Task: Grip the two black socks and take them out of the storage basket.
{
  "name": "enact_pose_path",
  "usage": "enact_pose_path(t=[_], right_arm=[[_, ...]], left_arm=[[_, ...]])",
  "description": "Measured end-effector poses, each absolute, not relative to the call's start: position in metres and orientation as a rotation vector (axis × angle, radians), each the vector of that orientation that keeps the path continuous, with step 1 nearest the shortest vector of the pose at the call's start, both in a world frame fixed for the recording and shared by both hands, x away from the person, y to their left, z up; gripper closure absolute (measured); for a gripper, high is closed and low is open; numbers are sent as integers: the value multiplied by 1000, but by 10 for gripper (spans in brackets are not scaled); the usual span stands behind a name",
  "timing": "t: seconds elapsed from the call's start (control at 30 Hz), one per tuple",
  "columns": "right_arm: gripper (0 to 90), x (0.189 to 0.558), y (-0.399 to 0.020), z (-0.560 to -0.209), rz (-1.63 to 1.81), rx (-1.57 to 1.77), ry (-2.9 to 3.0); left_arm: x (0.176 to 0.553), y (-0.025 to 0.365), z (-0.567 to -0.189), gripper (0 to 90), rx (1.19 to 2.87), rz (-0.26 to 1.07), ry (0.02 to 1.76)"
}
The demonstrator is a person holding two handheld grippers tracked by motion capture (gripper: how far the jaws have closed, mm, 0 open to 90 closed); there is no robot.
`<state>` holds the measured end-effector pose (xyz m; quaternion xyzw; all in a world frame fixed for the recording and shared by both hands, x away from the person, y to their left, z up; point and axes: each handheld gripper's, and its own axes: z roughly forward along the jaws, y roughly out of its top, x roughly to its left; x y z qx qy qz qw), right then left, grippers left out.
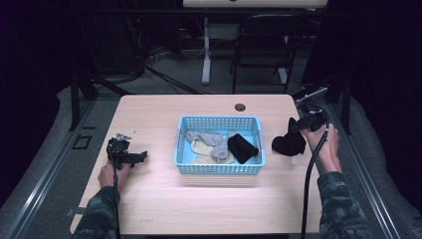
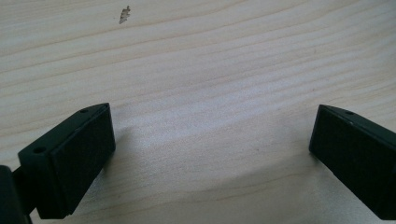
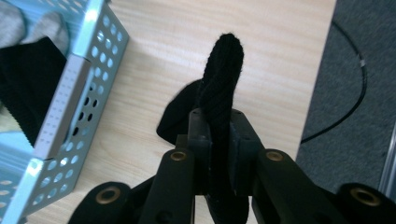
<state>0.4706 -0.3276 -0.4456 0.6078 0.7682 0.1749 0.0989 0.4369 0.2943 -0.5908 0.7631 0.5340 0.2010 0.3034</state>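
Right gripper: we are seeing the right gripper (image 3: 219, 135) clamping its jaws on a black sock (image 3: 223, 79); the pads are pressing the fabric from both sides, and a fold is standing up past the tips while the rest is bunching below them.

Black sock: in the high view we are finding the black sock (image 1: 287, 143) over the table (image 1: 149, 114), to the right of the blue basket (image 1: 219, 168) and apart from it; the right gripper (image 1: 294, 125) is gripping its upper end; we cannot tell whether its lower end is touching the wood.

Right hand: the right hand (image 1: 326, 147) is gripping the tool near the table's right edge; a cable is trailing back along the sleeve.

Left gripper: we are seeing the left gripper (image 2: 210, 140) with its jaws standing wide apart, bare wood between them and nothing held; in the high view the left gripper (image 1: 142, 155) is lying low over the table's left part, well apart from the basket, with the left hand (image 1: 110, 174) behind it.

Basket contents: we are noting grey socks (image 1: 204, 138), pale socks (image 1: 204, 149) and a folded black piece (image 1: 242, 148) lying inside the basket; the black piece is leaning towards its right wall.
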Motion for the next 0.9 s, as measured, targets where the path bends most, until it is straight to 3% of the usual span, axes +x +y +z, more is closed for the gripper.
enact_pose_path(t=[0.2, 0.33, 0.37, 0.53, 0.67, 0.9], right_arm=[[659, 475, -324, -464, 500, 1839, 2323], [433, 473, -319, -460, 544, 1804, 2341], [433, 473, -319, -460, 544, 1804, 2341], [225, 468, -304, -436, 631, 1703, 2370], [161, 465, -287, -424, 656, 1616, 2409], [140, 464, -251, -414, 694, 1478, 2472]], left_arm=[[437, 294, -591, 2, 2024, 533, 1414], [437, 294, -591, 2, 2023, 533, 1415], [437, 294, -591, 2, 2023, 533, 1415], [437, 294, -591, 1, 2024, 533, 1413], [437, 294, -591, 1, 2024, 533, 1414], [437, 294, -591, 2, 2024, 533, 1414]])
